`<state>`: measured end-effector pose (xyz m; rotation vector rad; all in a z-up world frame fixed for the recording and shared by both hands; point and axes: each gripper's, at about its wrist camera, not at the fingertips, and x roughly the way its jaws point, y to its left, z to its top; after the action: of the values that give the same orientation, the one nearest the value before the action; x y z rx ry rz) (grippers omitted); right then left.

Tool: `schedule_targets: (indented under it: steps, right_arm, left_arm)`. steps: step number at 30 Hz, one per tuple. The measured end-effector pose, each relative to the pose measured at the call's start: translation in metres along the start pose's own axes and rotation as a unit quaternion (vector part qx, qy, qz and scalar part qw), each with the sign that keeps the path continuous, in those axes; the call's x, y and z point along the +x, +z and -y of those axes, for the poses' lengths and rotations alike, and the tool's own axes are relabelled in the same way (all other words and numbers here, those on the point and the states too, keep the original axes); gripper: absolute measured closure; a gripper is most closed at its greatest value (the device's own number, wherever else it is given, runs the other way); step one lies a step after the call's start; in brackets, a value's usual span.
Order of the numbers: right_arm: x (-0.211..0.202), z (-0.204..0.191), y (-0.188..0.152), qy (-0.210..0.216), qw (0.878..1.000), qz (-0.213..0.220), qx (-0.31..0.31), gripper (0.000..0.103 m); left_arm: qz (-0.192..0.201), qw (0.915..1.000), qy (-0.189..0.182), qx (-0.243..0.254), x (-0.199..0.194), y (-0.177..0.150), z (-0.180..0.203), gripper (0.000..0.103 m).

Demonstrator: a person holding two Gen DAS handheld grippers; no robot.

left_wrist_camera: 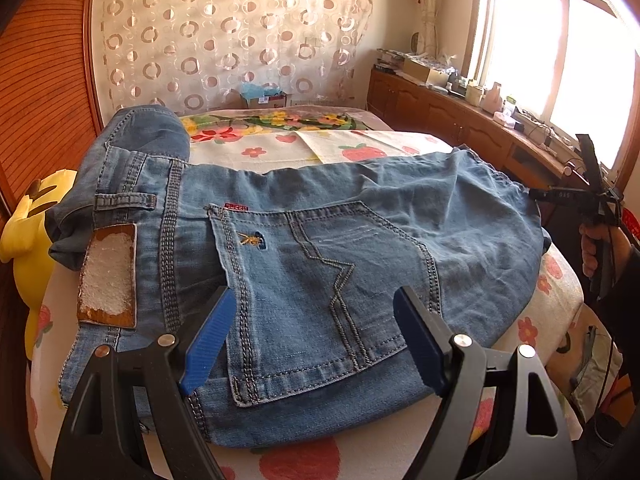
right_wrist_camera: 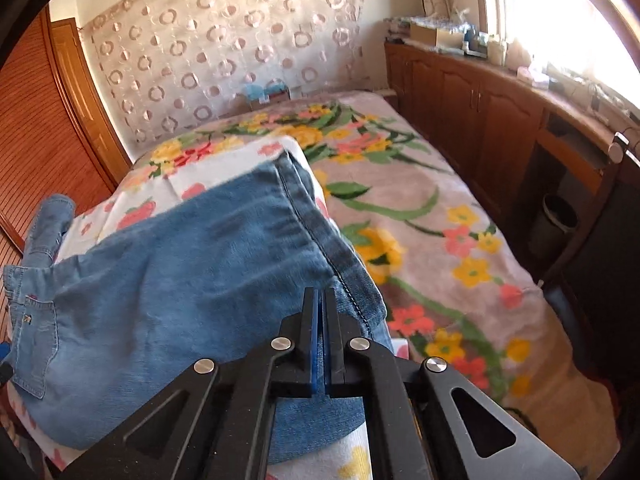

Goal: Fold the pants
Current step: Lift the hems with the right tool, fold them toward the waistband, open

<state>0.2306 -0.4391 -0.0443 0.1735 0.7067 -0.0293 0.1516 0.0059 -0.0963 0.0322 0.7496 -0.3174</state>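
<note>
Jeans [left_wrist_camera: 320, 240] flat on bed [left_wrist_camera: 280, 148], pocket up. Left gripper [left_wrist_camera: 316, 336] jaws spread, hovering over pocket at 6 o'clock, ready to pin. Right gripper [right_wrist_camera: 322, 344] clenched at folded leg edge; whether denim is caught, cannot tell.

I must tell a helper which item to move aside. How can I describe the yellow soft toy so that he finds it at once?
Start at the bed with the strawberry-print sheet, where the blue jeans lie spread out. Go to the waistband end of the jeans, beside the brown slatted wall. The yellow plush toy sits there at the bed's edge, the only bright yellow stuffed thing nearby.
</note>
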Motion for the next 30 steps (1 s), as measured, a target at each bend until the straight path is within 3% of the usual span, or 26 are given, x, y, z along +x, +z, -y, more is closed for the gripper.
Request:
schedule_targets:
  steps: [7,12,20,25,30]
  right_arm:
    - [-0.038,-0.024,-0.009,0.031,0.998,0.041,-0.036,0.102]
    - [-0.053,-0.072,-0.011,0.079,0.991,0.055,-0.091,0.103]
    - [-0.077,-0.188,-0.031,0.204,0.958,0.052,-0.194,0.103]
    - [-0.066,-0.204,-0.032,0.210,0.953,0.030,-0.215,0.101]
    - [-0.060,-0.191,-0.026,0.183,0.961,0.043,-0.204,0.079]
  left_arm:
    - [0.003,1.0000,-0.002,0.000,-0.002,0.000,0.001,0.021]
    - [0.015,0.9999,0.000,-0.008,-0.011,0.003,-0.006,0.021]
    - [0.031,0.9992,0.013,-0.024,-0.027,0.006,-0.024,0.021]
    - [0.030,0.9992,0.014,-0.020,-0.025,0.007,-0.024,0.021]
    - [0.025,0.9996,0.004,-0.013,-0.015,0.013,-0.015,0.021]
